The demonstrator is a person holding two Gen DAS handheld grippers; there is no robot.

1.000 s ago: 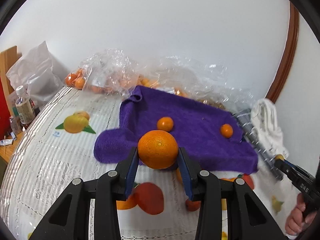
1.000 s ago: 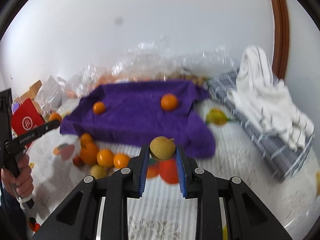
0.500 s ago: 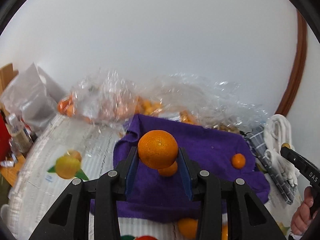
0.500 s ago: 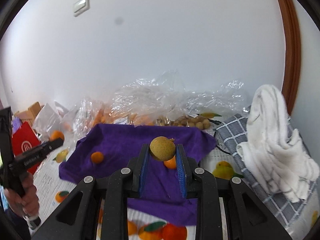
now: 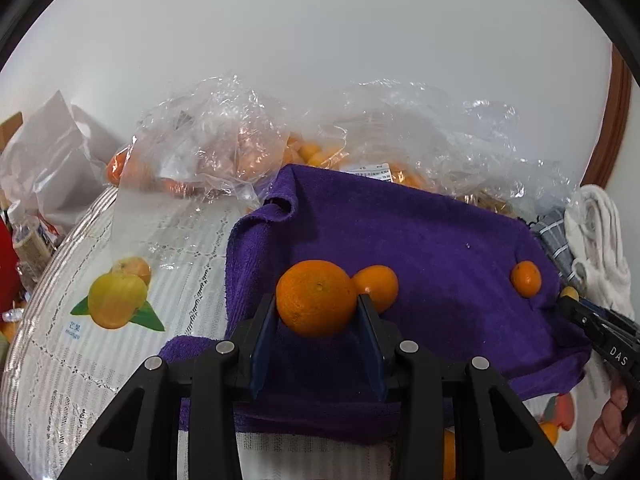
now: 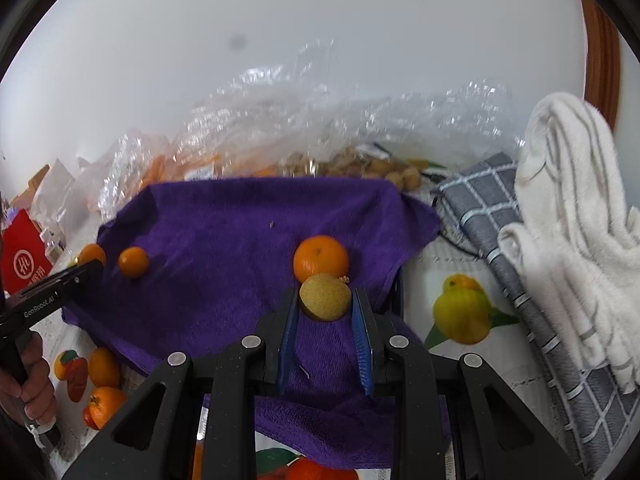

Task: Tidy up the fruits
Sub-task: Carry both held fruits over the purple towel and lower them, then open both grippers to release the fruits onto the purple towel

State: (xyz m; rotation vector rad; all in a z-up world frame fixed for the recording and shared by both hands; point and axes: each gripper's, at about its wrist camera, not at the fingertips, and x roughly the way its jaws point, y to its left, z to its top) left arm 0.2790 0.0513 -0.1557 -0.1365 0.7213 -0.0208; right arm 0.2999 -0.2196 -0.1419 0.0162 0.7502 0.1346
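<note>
Purple towel (image 5: 432,240): under both my tools.
Left tool (image 5: 318,312): I grip a big orange (image 5: 316,298).
Right tool (image 6: 325,308): I grip a yellow-brown fruit (image 6: 325,297).

A white towel (image 6: 576,216) draped over a grey checked cloth (image 6: 532,280), beside a red bag (image 6: 22,256) and water bottle (image 5: 28,236)

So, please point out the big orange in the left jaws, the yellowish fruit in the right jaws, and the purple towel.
big orange (image 5: 316,298), left wrist view, middle of peel.
yellowish fruit (image 6: 325,297), right wrist view, middle of skin.
purple towel (image 5: 432,240), left wrist view, bare middle area.
</note>
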